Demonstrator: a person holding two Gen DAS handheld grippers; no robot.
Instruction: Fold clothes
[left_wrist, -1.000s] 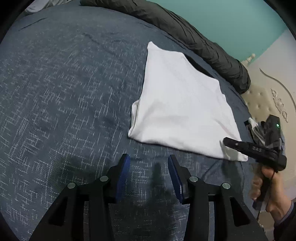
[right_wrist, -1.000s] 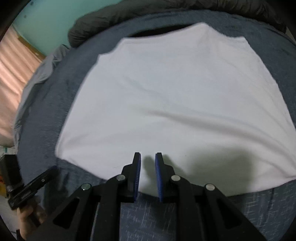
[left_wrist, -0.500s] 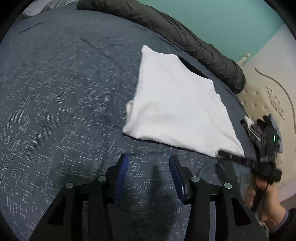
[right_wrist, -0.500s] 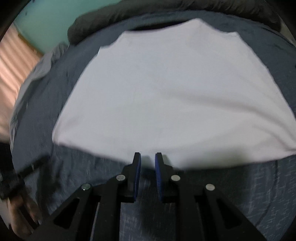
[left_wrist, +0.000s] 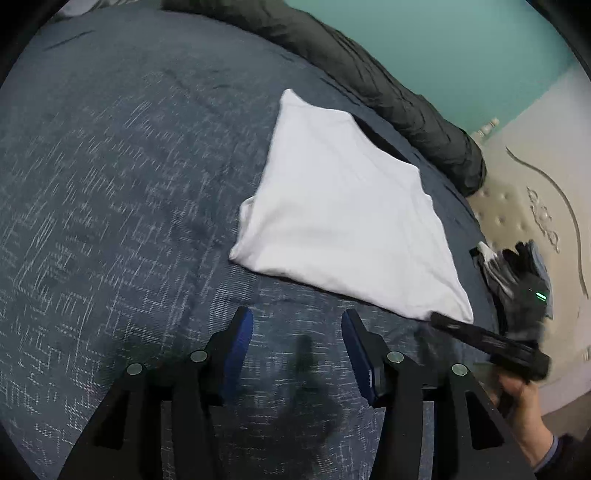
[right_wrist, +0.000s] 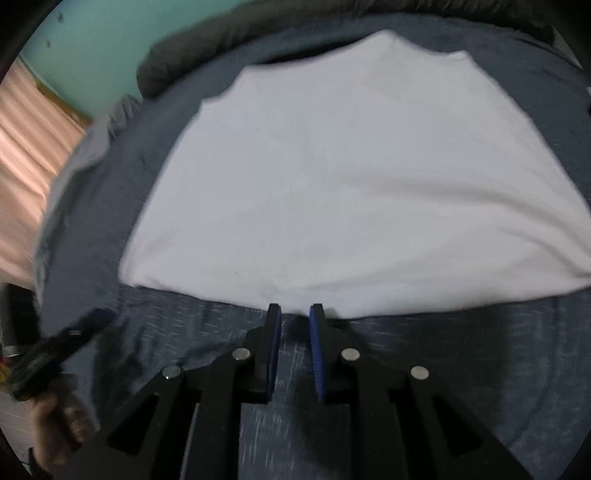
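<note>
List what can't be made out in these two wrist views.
- White garment, right wrist view: its right corner is cut off by the frame edge; layers underneath are hidden by its own top layer.
- Right gripper, left wrist view: motion blur smears the fingertips, so the gap is unreadable there.
- Left gripper, right wrist view: blurred, with the jaws indistinct.
- Small pile at the bed edge, left wrist view: blurred and partly hidden behind the right gripper.

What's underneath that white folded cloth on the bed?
The white cloth lies flat on the dark blue bedspread, which shows all around it. Whether anything else sits beneath is hidden; no bulge suggests so.
</note>
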